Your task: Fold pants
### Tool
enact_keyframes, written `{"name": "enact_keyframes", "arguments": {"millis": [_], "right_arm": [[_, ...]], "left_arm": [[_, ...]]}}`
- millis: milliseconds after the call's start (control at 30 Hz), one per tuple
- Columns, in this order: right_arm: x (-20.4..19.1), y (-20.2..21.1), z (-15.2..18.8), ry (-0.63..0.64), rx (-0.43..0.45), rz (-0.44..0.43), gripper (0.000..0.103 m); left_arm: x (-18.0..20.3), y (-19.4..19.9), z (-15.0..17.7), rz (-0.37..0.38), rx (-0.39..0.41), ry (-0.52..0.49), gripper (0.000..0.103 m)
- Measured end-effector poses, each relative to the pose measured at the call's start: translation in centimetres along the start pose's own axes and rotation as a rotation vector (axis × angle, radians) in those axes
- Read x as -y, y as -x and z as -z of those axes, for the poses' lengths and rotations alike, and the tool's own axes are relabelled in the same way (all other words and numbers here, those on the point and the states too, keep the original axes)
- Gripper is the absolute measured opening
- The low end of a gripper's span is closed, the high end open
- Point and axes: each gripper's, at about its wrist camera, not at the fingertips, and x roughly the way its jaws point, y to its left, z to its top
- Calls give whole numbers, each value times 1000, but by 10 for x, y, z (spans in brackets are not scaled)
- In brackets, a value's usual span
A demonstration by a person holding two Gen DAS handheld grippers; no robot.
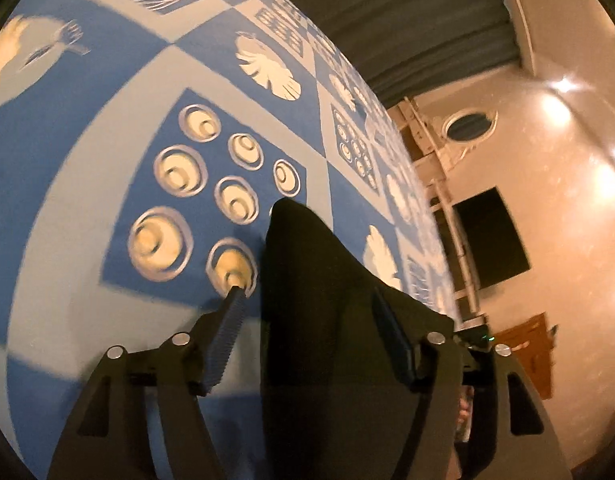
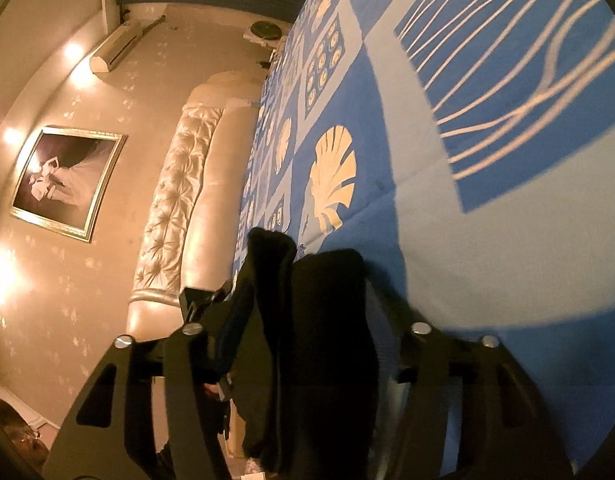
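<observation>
Between each gripper's fingers, black pants (image 1: 327,300) above patterned bedspread (image 1: 87,160).

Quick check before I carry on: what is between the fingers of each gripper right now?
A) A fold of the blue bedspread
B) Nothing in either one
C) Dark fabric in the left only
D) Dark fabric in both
D: dark pants fabric runs between the fingers of the left gripper, and the right gripper likewise has it between its fingers, above the blue patterned bedspread.

Blue patterned bedspread (image 2: 447,240), tufted headboard (image 2: 175,200), framed pic (image 2: 63,182), warm wall lights.
</observation>
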Motion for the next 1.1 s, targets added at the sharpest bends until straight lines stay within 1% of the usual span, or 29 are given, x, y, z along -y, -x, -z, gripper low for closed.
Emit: {"name": "enact_keyframes", "arguments": {"millis": [100, 167, 300, 400, 433, 567, 633, 733, 800, 833, 900, 967, 1033, 1067, 1100], "right_arm": [[-3, 14, 10, 26, -12, 62, 63], [-5, 20, 19, 33, -18, 81, 66], [-8, 28, 38, 29, -26, 83, 76], [-10, 29, 53, 34, -47, 99, 76], [-10, 30, 58, 35, -49, 107, 76], [-9, 33, 73, 32, -55, 103, 76], [-8, 32, 75, 22, -59, 93, 76], [-10, 23, 77, -3, -80, 61, 77], [-12, 13, 78, -14, -97, 40, 77], [-13, 10, 79, -13, -101, 41, 78], [-18, 3, 80, 2, -104, 53, 83], [-23, -3, 81, 14, -123, 68, 84], [-25, -7, 83, 29, -136, 92, 84], [-28, -10, 81, 33, -135, 109, 77], [-27, -12, 83, 32, -138, 133, 60]], "left_arm": [[-3, 13, 18, 37, -32, 30, 73], [-1, 18, 32, 38, -56, 26, 80], [10, 21, 65, 47, -98, -17, 87], [18, 19, 81, 37, -116, -66, 90], [20, 19, 85, 37, -107, -86, 91], [25, 18, 97, 12, -50, -142, 91], [29, 16, 100, 6, -52, -139, 91], [30, 11, 103, 48, -76, -107, 91], [30, 9, 104, 44, -67, -109, 91], [30, 8, 103, 46, -65, -110, 91], [28, 6, 100, 60, -59, -96, 91], [28, 7, 101, 75, -65, -85, 91], [26, 9, 102, 87, -74, -79, 91], [24, 10, 101, 95, -75, -72, 91], [23, 10, 100, 98, -75, -70, 91]]}}
